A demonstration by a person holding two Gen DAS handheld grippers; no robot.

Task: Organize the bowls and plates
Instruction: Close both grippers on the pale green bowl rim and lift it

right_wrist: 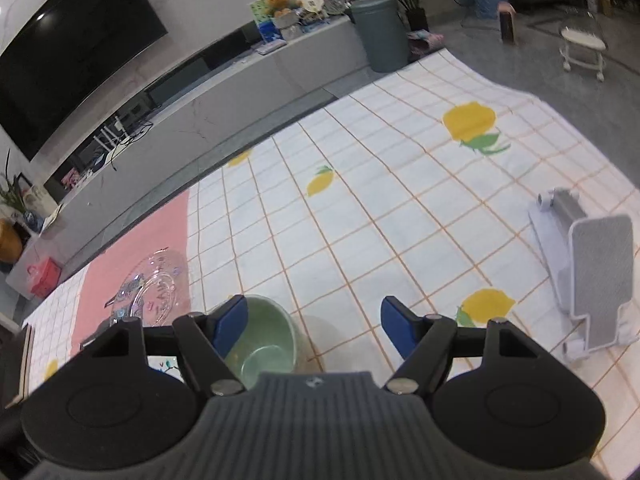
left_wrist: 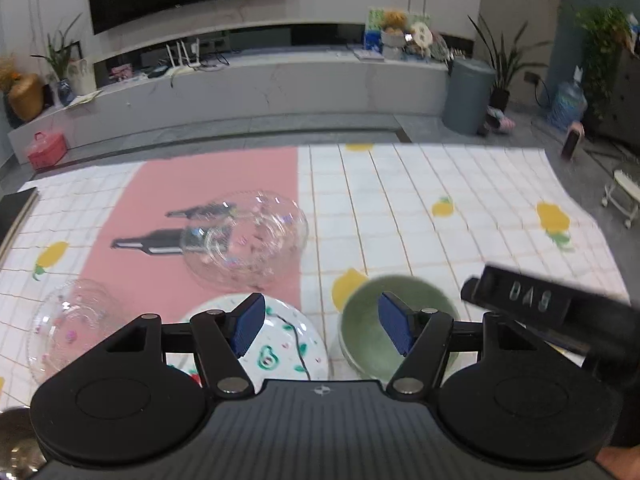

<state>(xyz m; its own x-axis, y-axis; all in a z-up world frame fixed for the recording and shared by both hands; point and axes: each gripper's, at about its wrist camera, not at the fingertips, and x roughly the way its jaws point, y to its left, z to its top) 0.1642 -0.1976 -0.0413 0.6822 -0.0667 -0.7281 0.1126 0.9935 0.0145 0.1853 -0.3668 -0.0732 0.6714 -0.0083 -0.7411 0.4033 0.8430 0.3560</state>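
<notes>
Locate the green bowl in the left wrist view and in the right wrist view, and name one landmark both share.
Left wrist: the green bowl sits low, right of centre, behind the left gripper's right finger, beside the white painted plate.
Right wrist: the green bowl sits low, left of centre, by the right gripper's left finger.
Shared landmark: the grey bin on the floor.

My fingers carry matt blue rubbery pads (left_wrist: 249,327). The round clear glass bowl (left_wrist: 256,242) glints glossily; the pale green ceramic bowl (left_wrist: 372,322) looks smoothly glazed. Under them, the lemon-printed checked cloth (right_wrist: 400,208) looks matt and soft.
</notes>
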